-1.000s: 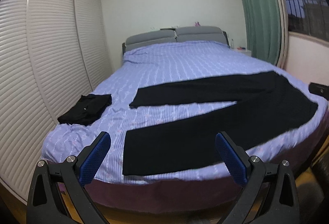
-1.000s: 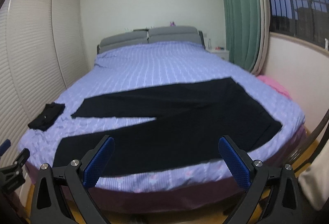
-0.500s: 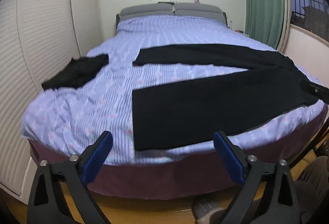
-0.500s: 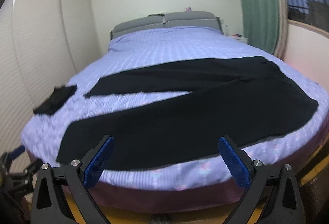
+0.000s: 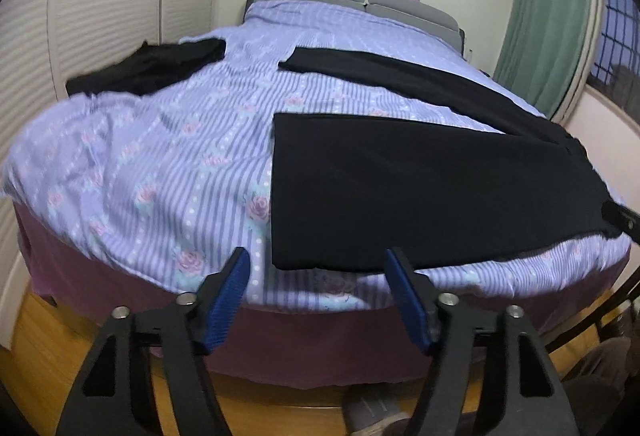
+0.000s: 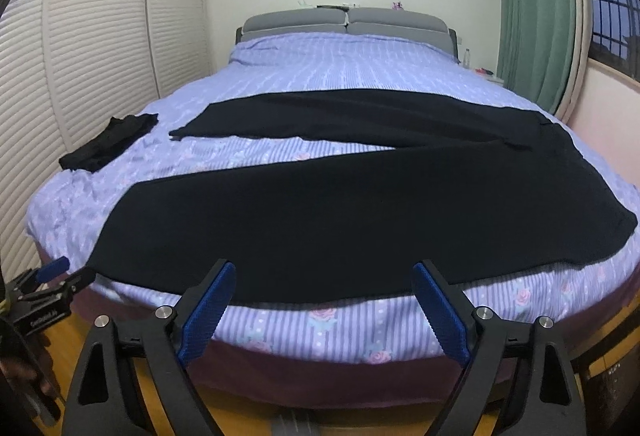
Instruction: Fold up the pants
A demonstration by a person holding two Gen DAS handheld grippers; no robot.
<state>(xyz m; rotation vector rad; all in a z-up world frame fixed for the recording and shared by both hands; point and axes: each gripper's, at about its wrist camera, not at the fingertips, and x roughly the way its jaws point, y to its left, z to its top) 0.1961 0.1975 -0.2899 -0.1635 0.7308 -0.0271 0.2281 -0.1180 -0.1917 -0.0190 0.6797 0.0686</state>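
Black pants [image 6: 320,204] lie flat across the purple striped bed [image 6: 360,84], legs spread apart to the left, waist at the right. In the left wrist view the near leg's hem [image 5: 296,192] lies just beyond my left gripper [image 5: 318,268], which is open and empty at the bed's front edge. My right gripper [image 6: 324,280] is open and empty, low at the bed's front edge below the near leg's lower side. The left gripper also shows in the right wrist view [image 6: 52,276] at the far left.
A folded black garment [image 5: 148,68] lies on the bed's left side. White louvred wardrobe doors [image 6: 80,56] stand at the left. A green curtain [image 6: 536,16] and a window are at the right. Wooden floor [image 5: 48,356] lies below the bed.
Both grippers have moved closer to the bed's front edge and lower. The left gripper's jaws have narrowed somewhat and now point at the near leg's hem.
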